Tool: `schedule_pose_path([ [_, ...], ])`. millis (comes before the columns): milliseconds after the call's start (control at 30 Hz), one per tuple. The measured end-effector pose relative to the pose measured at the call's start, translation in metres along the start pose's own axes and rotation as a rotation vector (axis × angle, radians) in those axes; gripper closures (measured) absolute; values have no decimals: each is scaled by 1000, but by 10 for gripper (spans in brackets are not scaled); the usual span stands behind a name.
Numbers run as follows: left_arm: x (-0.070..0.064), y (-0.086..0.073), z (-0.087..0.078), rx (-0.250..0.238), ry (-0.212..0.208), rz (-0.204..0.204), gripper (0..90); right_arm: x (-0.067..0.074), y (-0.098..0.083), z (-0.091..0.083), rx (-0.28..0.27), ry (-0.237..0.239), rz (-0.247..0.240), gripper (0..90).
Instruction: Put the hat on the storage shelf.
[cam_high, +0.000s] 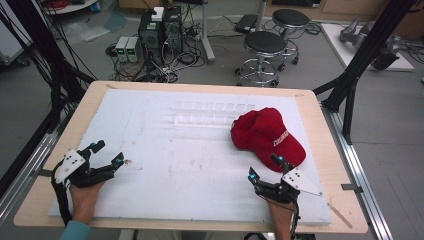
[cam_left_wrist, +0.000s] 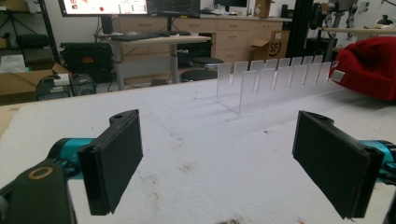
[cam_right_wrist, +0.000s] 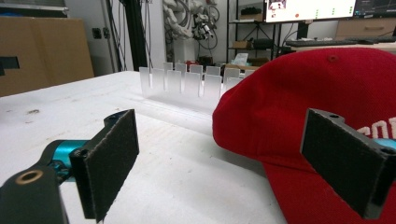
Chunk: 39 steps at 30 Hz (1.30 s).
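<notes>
The surface (cam_high: 320, 150) I'm working over is a wooden top with a white foam sheet (cam_high: 190, 165) covering nearly all of it, leaving a bare wood border on every side. The middle and near-left of the sheet are open, so I have free room between my two hands and out toward the left edge.

The red cap (cam_high: 265, 135) lies on the right half of the sheet, crown toward the far side and brim toward the near right. Its long axis runs on a diagonal from far-left to near-right, and the brim tip sits close to the sheet's right edge. White lettering shows on its front.

Just beyond the cap, a clear plastic rack (cam_high: 207, 112) with a row of upright tabs lies with its long axis running left to right across the far middle of the sheet. Its right end is just beside the cap's crown; I cannot tell whether they touch.

My left gripper (cam_high: 106, 154) rests near the sheet's left edge, jaws spread wide with nothing between them, well apart from the cap. In the left gripper view the rack (cam_left_wrist: 275, 77) stands ahead.

My right gripper (cam_high: 266, 167) sits at the near right, jaws wide apart and holding nothing, with the far jaw just beside the brim. In the right gripper view the cap (cam_right_wrist: 299, 98) looms close ahead between the jaws.
</notes>
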<state>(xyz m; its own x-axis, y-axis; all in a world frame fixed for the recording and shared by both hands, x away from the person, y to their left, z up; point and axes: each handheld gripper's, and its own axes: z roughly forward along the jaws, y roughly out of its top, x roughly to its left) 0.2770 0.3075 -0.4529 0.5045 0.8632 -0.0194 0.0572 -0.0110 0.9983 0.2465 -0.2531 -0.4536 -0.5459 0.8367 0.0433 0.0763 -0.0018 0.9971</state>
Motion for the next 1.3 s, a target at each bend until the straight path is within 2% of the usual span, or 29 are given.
schedule_pose_path([
  [33,0,0,1,6,2,-9,163,0,0,0,-1,1,-1,104],
  [500,0,0,0,4,3,1,163,0,0,0,0,0,5,104],
  [800,0,0,1,3,5,-8,162,0,1,1,15,2,7,104],
  [1000,0,0,0,3,7,-7,162,0,3,5,50,15,4,104],
  [1100,0,0,0,3,7,-8,163,-1,10,8,95,27,-32,104],
  [1300,0,0,1,2,5,-6,163,-6,30,11,137,57,-41,105],
])
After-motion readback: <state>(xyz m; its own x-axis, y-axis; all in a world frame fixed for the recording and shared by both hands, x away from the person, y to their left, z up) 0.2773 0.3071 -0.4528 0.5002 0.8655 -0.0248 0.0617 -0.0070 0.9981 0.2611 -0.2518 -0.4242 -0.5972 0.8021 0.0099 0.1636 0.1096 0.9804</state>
